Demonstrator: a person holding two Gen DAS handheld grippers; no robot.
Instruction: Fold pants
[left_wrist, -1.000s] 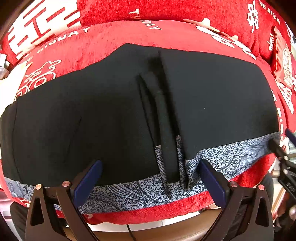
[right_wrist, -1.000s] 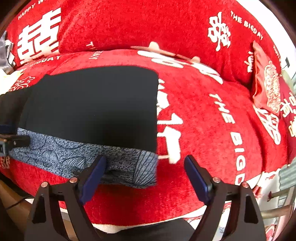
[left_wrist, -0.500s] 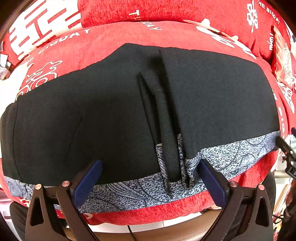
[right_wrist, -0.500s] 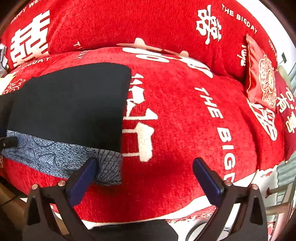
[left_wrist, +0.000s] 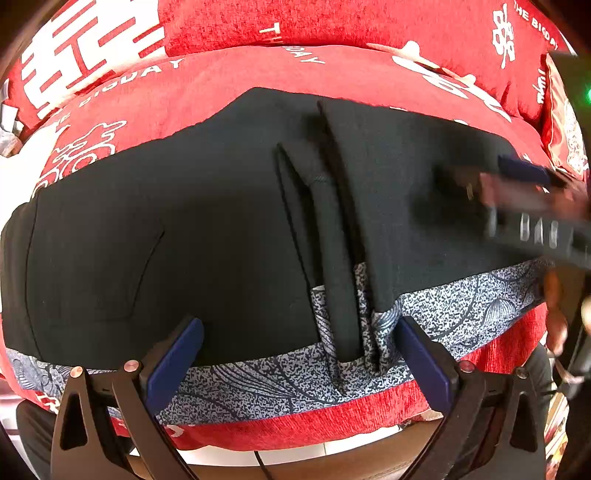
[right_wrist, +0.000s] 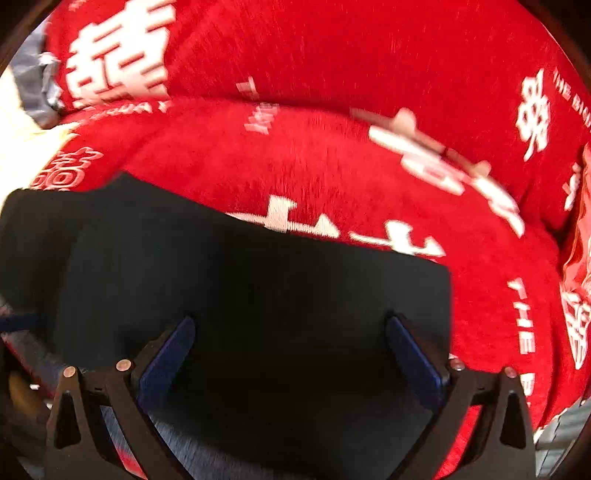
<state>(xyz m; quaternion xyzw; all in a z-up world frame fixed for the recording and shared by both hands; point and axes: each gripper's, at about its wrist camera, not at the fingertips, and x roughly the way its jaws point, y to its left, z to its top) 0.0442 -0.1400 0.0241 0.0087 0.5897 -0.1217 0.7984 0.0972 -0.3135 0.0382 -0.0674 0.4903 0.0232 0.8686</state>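
Black pants (left_wrist: 221, 221) lie spread flat across a red sofa seat (left_wrist: 332, 70), their grey patterned waistband (left_wrist: 258, 380) along the front edge. Folds bunch at the fly in the middle. My left gripper (left_wrist: 298, 325) hangs open over the waistband, straddling those folds and gripping nothing. My right gripper (right_wrist: 290, 321) is open wide above the right end of the pants (right_wrist: 258, 288), near their straight right edge, with only flat cloth under it. In the left wrist view the right gripper (left_wrist: 495, 181) shows as a blur over the pants' right side.
The printed red back cushion (right_wrist: 332, 48) rises behind the seat. A small red pillow (left_wrist: 565, 140) leans at the far right. A person's fingers (left_wrist: 554, 295) show at the right edge. Below the sofa front are pale floor and a dark cable (left_wrist: 258, 461).
My right gripper swung left, from over bare red cushion to over the pants' right end, widened its jaws, and came into the left wrist view. The left gripper stayed put.
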